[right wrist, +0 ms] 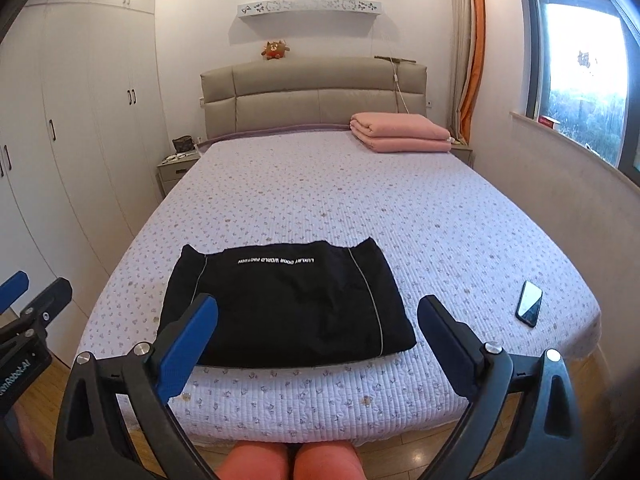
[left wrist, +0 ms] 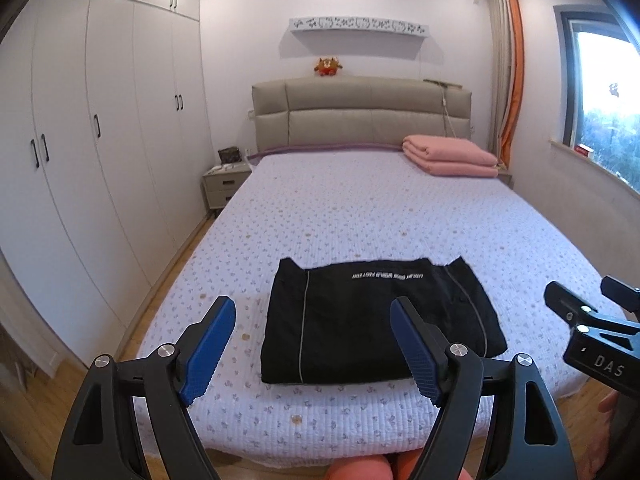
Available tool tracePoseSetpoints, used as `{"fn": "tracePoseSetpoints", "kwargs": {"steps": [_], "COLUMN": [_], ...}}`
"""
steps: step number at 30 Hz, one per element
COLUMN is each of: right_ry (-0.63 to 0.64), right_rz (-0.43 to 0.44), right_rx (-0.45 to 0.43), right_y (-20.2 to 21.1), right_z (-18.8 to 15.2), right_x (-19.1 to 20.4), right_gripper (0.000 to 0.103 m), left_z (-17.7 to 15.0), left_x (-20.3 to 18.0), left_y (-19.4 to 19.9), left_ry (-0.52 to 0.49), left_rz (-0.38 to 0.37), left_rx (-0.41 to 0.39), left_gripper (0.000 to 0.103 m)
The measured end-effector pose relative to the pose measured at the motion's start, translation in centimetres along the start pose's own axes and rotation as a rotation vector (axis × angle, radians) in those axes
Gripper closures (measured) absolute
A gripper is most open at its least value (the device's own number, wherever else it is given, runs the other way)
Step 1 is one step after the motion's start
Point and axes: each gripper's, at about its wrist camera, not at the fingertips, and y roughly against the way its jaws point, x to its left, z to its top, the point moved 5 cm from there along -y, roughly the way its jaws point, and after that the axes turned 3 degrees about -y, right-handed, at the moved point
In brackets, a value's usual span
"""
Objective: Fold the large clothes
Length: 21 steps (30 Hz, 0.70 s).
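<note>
- bed (right wrist: 400,208): work surface, quilt flat
- black garment (right wrist: 288,300): folded rectangle near foot edge, looks finished
- left gripper (left wrist: 312,344), right gripper (right wrist: 318,340): jaws released, holding nothing, hovering clear of cloth
- phone (right wrist: 529,303): parked aside, well apart from garment

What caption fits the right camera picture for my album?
Open right tongs hover over a folded black garment on the bed, phone alongside.

I hold my left gripper (left wrist: 312,344) level, its blue-padded jaws spread wide with nothing between them. My right gripper (right wrist: 318,334) sits just beside it at the same height, jaws equally wide and gripping nothing. My knees (right wrist: 288,460) show below.
</note>
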Motion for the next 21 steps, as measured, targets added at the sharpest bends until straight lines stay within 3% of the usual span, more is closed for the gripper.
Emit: {"fn": "tracePoseSetpoints", "kwargs": {"steps": [9, 21], "right_ry": [-0.006, -0.023], "right_rz": [-0.019, 0.006], "right_rx": [0.066, 0.149], "right_y": [-2.8, -6.2], "right_z": [-1.9, -3.4], "right_x": [-0.3, -0.3], "right_gripper": [0.002, 0.002], "left_z": [-2.9, -4.1], "left_x": [-0.6, -0.6], "left_y": [-3.8, -6.5], "left_ry": [-0.002, 0.008], "left_rz": [-0.007, 0.018], "left_rx": [0.109, 0.156], "left_gripper": [0.022, 0.022]}}
